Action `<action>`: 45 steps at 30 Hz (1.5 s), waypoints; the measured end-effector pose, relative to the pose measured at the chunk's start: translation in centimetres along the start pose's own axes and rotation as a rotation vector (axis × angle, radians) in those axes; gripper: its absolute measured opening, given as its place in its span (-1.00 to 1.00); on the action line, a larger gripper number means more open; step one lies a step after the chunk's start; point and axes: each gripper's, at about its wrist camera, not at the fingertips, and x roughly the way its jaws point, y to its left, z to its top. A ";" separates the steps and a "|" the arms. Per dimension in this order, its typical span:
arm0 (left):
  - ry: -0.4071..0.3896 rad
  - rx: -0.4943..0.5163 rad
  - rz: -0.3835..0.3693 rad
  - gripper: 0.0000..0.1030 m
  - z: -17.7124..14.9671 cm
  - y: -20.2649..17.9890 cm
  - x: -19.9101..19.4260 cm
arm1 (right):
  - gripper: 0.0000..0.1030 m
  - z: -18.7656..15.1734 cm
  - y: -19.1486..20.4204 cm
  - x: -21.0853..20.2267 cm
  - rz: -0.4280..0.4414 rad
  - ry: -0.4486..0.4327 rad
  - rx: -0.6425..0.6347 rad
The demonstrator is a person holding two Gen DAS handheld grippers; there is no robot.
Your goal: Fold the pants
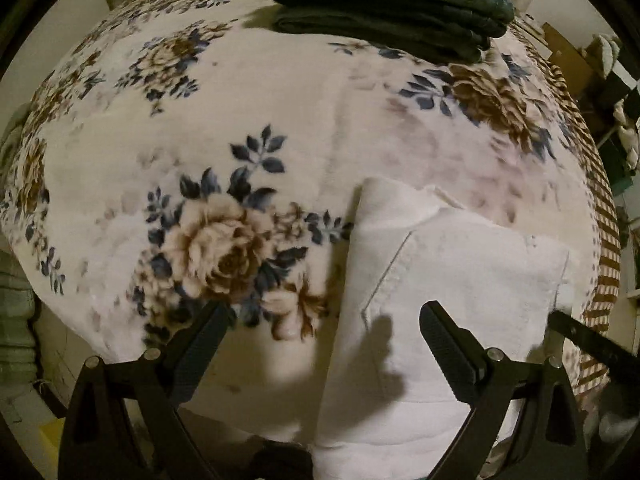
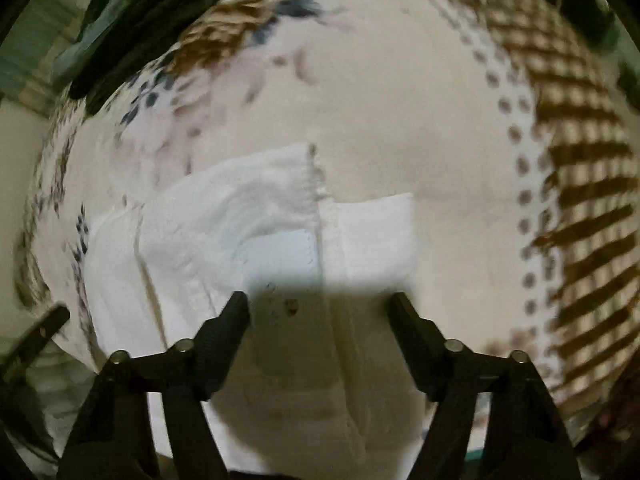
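White pants [image 1: 452,280] lie on a floral blanket [image 1: 248,128], waistband end up on the bed and the rest hanging over the near edge. In the left wrist view my left gripper [image 1: 324,320] is open above the pants' left edge, holding nothing. In the right wrist view the pants [image 2: 248,224] show their waistband and fly. My right gripper [image 2: 320,304] is open just above the fly area, empty. The right gripper's finger [image 1: 592,340] shows at the right of the left wrist view.
A stack of folded dark green pants [image 1: 392,4] sits at the far side of the bed, also in the right wrist view [image 2: 132,12]. A brown checked border [image 2: 580,184] runs along the blanket's right edge. Boxes and clutter [image 1: 600,80] stand beyond the bed.
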 end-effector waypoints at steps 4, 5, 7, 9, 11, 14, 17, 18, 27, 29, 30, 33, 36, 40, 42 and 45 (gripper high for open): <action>0.012 0.008 -0.010 0.91 -0.6 -0.9 0.4 | 0.41 -1.5 -0.1 -0.6 0.051 0.003 0.031; 0.015 0.020 -0.007 0.91 -0.8 -1.4 0.6 | 0.41 -1.7 -0.4 0.6 0.079 0.058 0.053; 0.022 0.041 0.005 0.91 -1.1 -2.2 0.7 | 0.41 -2.2 -1.3 2.1 0.128 0.085 0.127; 0.025 0.062 0.016 0.91 -1.4 -2.9 0.8 | 0.02 -2.1 -1.4 1.9 0.151 0.049 0.145; 0.019 0.074 0.019 0.91 -1.6 -3.4 0.7 | -0.25 -2.1 -1.0 1.2 0.147 0.023 0.124; 0.017 0.083 0.017 0.91 -1.7 -3.9 0.6 | -0.61 -2.9 0.0 -0.2 0.131 -0.020 0.071; 0.017 0.088 0.012 0.91 -1.6 -4.2 0.3 | -0.71 -3.2 1.2 -1.7 0.103 -0.069 0.014; 0.012 0.087 0.008 0.91 -1.5 -4.3 0.0 | -0.71 -3.3 0.7 -2.8 0.105 -0.082 0.014; -0.011 0.042 -0.058 0.91 -0.2 -4.1 -1.7 | -0.72 -3.8 -5.1 -9.7 0.089 -0.173 0.077; -0.002 0.027 -0.087 0.91 0.0 -4.2 -1.5 | -0.73 -3.8 -6.8 -10.6 0.086 -0.183 0.101; 0.003 0.023 -0.098 0.91 0.0 -4.3 -1.3 | -0.72 -3.8 -7.7 -11.0 0.085 -0.184 0.113; 0.035 0.002 -0.148 0.91 0.3 -4.7 -0.4 | -0.72 -4.0 -10.6 -11.4 0.060 -0.179 0.166; 0.049 -0.003 -0.172 0.91 0.8 -5.2 0.4 | -0.72 -4.4 -13.0 -9.8 -0.016 -0.150 0.206; 0.078 -0.013 -0.215 0.91 1.7 -6.4 2.4 | -0.38 -4.6 -16.7 -3.8 0.059 0.056 0.314; 0.094 -0.025 -0.241 0.91 2.3 -6.8 3.6 | -0.02 -4.4 -18.0 -3.5 0.082 0.053 0.388; 0.100 -0.047 -0.284 0.90 3.2 -6.9 5.2 | 0.09 -3.7 -18.5 -4.9 0.108 -0.020 0.407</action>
